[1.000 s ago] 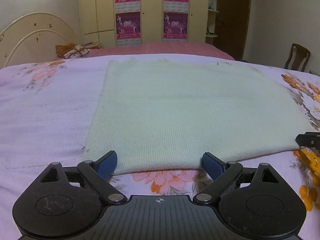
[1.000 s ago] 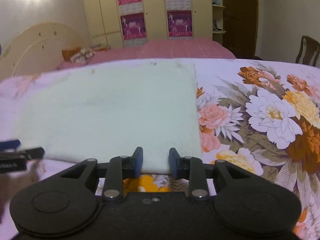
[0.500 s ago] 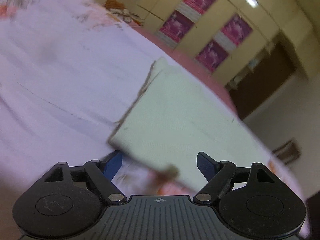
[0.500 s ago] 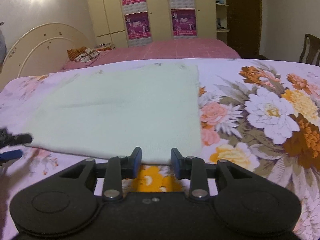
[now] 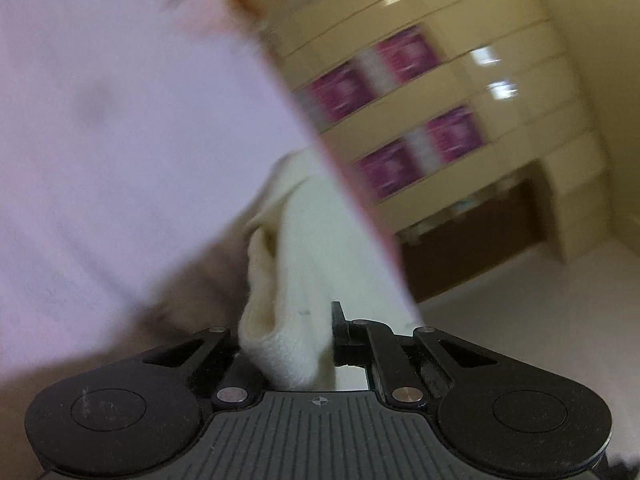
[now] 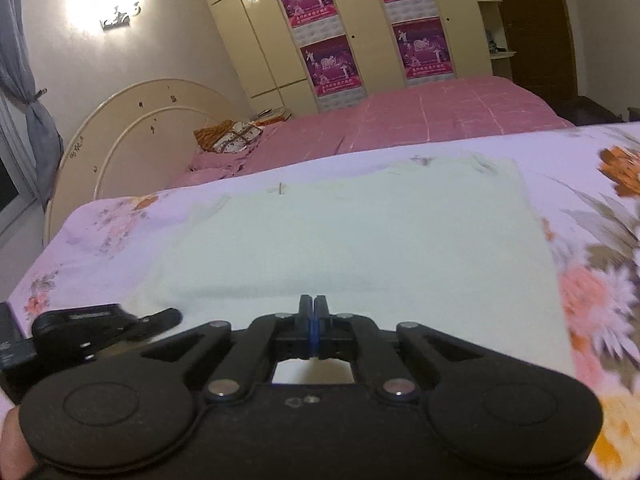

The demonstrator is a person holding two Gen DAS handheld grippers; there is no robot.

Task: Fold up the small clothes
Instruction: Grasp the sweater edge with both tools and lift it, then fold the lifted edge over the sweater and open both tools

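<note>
The knit (image 6: 360, 248) lies spread on my bed (image 6: 96, 248), a pale cream-green garment flat on the lilac floral cover, its far edge toward the pink bed (image 6: 440, 112) behind. Its near left corner is bunched up and lifted: in the left wrist view a thick fold of the knit (image 5: 296, 280) runs straight into my left tongs (image 5: 304, 344), which are pinching it, the fabric filling the gap between the two black fingers. That view is rolled hard over and blurred, so the bed (image 5: 120, 120) fills the left of it as a slanted lilac slab.

My right tongs (image 6: 314, 320) are pressed together, blue pads meeting, right over the near edge of the knit. I cannot tell whether cloth is caught between them. The left tongs (image 6: 108, 328) show in the right wrist view at the lower left, at the knit's corner.

Behind stand a cream wardrobe (image 6: 360, 20) with purple posters (image 6: 328, 64), a round headboard (image 6: 140, 128) and a lit wall lamp (image 6: 108, 0).
</note>
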